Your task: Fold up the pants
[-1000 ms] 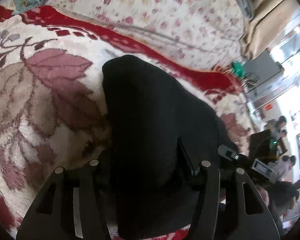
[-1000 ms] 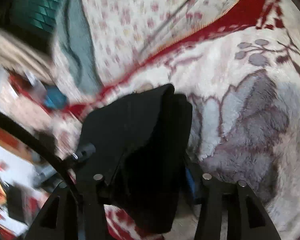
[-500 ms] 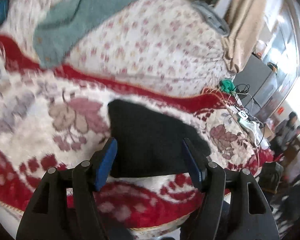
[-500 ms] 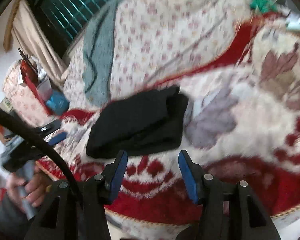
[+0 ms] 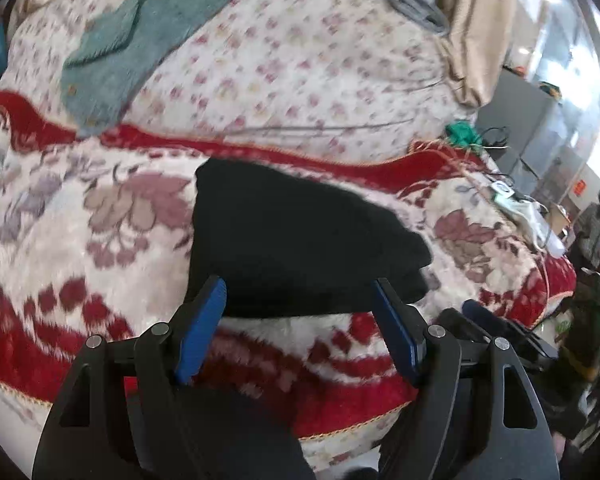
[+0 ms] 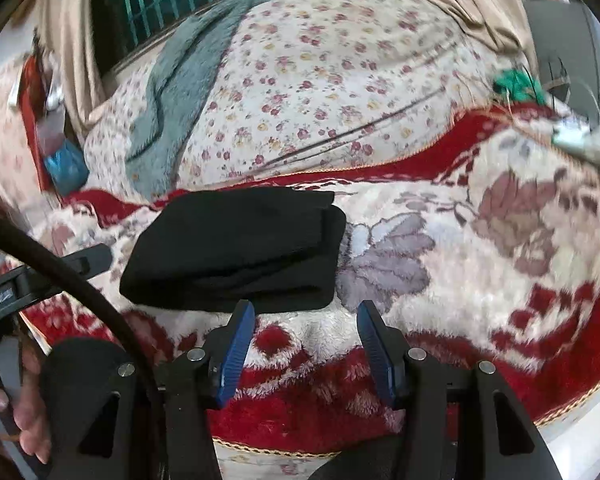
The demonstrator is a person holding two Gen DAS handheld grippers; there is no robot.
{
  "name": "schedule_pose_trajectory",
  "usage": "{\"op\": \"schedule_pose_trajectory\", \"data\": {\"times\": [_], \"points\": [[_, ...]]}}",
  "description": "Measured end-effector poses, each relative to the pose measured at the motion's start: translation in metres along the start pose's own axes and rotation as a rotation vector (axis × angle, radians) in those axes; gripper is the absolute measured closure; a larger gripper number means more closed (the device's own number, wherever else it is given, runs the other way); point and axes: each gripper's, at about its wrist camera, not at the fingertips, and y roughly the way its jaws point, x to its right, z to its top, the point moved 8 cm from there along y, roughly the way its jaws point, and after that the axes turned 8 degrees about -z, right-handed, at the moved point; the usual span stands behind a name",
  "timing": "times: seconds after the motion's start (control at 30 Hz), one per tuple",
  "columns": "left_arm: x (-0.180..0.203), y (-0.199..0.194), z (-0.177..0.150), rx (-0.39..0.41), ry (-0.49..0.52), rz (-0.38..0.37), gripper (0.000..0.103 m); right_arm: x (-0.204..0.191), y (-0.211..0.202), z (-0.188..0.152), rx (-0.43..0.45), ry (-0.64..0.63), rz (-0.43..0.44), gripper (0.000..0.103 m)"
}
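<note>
Lying folded: the black pants (image 5: pixel 296 248) are seen as a compact stack on the fleece blanket (image 5: pixel 72 240), just short of its far red border.
Towel: a teal towel (image 5: pixel 140 28) is draped over the flowered quilt (image 5: pixel 300 60) behind the blanket, up and to the left.
Left gripper (image 5: pixel 300 320): it is held over the blanket's near red edge, pointing at the pants; the jaws are opening, nothing is gripped between them, and the near edge of the pants is seen beyond the blue pads (image 5: pixel 204 320).
Pants, right view: the stack (image 6: pixel 240 248) is seen left of centre, its layered fold edges turned toward the camera.
Right gripper (image 6: pixel 306 344): its fingers are spread moderately wide and are empty; only blanket is seen between them, with the pants just beyond the tips.
Far right: a green bundle (image 5: pixel 462 131) and cables are seen at the blanket's end.
</note>
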Motion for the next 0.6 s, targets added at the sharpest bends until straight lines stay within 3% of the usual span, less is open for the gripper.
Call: {"op": "schedule_pose_trajectory", "data": {"times": [0.23, 0.6], "points": [[0.0037, 0.0026, -0.0080, -0.032, -0.008, -0.031, 0.028, -0.0072, 0.0051, -0.0036, -0.020, -0.071, -0.063, 0.052], [-0.0045, 0.0063, -0.0086, -0.055, -0.071, -0.069, 0.028, -0.0094, 0.0100, -0.0068, -0.048, -0.085, -0.080, 0.052]]}}
